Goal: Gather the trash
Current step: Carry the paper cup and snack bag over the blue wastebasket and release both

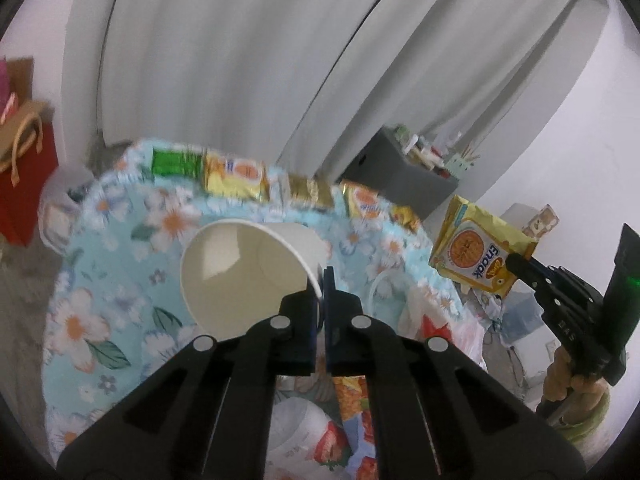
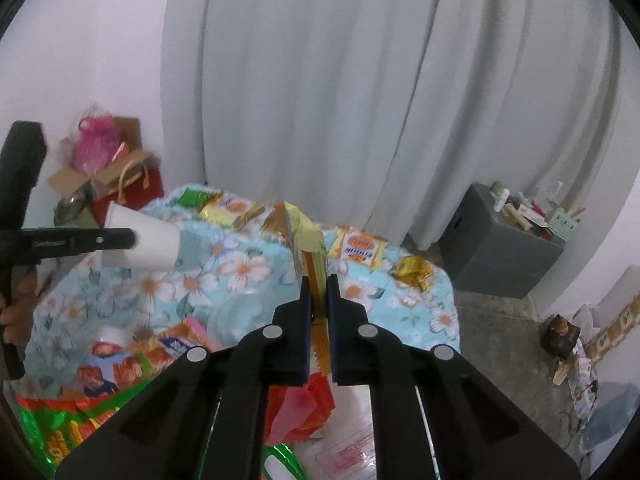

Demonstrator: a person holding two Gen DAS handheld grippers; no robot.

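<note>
The left claw [image 1: 322, 280] is pinched on the rim of a white paper cup [image 1: 248, 268], held on its side above the flowery blue cloth [image 1: 100, 280], and the cup's far end is hidden behind its own mouth in that view. The right claw [image 2: 319, 286] is clamped on a yellow snack wrapper [image 2: 306, 240], seen edge-on there so the print only reads from the left wrist view. More wrappers [image 2: 362, 252] sit along the cloth's far edge, pretty blurry, while a pile of bags [image 2: 100, 380] down front is half hidden behind the claws, and a grey box [image 2: 500, 248] sits off to the right.
</note>
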